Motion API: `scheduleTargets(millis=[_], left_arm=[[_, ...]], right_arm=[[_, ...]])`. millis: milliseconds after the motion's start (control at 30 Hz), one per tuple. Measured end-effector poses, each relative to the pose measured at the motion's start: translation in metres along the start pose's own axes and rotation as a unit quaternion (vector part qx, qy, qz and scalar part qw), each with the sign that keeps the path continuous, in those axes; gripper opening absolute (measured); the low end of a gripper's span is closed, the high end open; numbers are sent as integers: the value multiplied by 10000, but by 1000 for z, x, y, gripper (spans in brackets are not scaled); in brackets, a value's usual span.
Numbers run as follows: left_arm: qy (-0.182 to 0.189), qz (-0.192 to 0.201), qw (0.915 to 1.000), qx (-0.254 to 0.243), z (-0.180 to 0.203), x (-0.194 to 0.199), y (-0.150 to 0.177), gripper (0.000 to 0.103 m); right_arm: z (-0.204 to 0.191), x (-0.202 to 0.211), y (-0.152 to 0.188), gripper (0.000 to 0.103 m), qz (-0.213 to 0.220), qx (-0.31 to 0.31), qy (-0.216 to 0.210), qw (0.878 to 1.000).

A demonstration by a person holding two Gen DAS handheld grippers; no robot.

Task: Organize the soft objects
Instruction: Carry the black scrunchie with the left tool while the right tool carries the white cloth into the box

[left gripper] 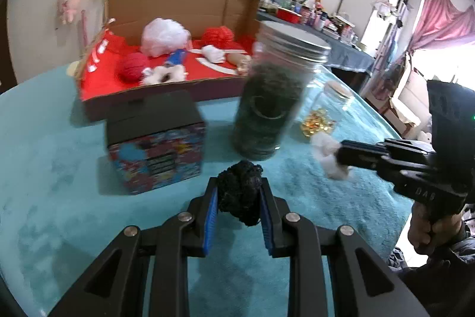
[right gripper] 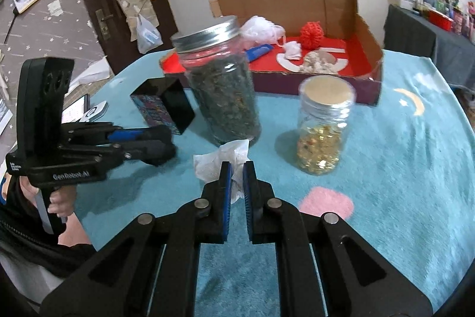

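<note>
Jars, two (right gripper: 221,82) (right gripper: 325,127); left gripper (left gripper: 239,195) clamps one black pompom (left gripper: 239,196), right gripper (right gripper: 236,178) one white tissue (right gripper: 221,162).

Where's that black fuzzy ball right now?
The black fuzzy ball sits clamped in the left gripper, above the teal cloth, just before the tall jar.

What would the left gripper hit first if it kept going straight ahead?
Likely the tall dark-filled jar, straight beyond the black pom-pom in the left gripper; depth is uncertain.

Black linkage arms with silver round rivets carry blue-padded fingers (right gripper: 226,189); one handle reads "GenRobot.AI".
</note>
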State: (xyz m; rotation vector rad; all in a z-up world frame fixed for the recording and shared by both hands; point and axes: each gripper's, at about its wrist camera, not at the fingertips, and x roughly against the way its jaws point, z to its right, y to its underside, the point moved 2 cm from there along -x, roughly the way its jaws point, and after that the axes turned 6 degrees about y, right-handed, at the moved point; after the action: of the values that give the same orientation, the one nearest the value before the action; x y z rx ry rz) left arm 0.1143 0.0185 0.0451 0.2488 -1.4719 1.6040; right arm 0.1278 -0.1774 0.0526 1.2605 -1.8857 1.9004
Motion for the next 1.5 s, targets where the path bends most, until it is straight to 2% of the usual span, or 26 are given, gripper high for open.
scheduleTargets(millis=[400, 767, 1033, 1500], left_arm=[[-516, 82, 9975, 477, -49, 24, 10, 27], [-871, 28, 9946, 563, -85, 37, 6, 27], [-584, -47, 9970, 503, -106, 26, -7, 27], [-295, -150, 9994, 121, -125, 13, -39, 27]], right_arm=[[37, 9, 9, 7, -130, -306, 353, 9988], [71, 20, 13, 7, -198, -502, 707, 9960], [96, 22, 4, 7, -161, -583, 851, 9945], [119, -2, -32, 7, -230, -206, 884, 9956]])
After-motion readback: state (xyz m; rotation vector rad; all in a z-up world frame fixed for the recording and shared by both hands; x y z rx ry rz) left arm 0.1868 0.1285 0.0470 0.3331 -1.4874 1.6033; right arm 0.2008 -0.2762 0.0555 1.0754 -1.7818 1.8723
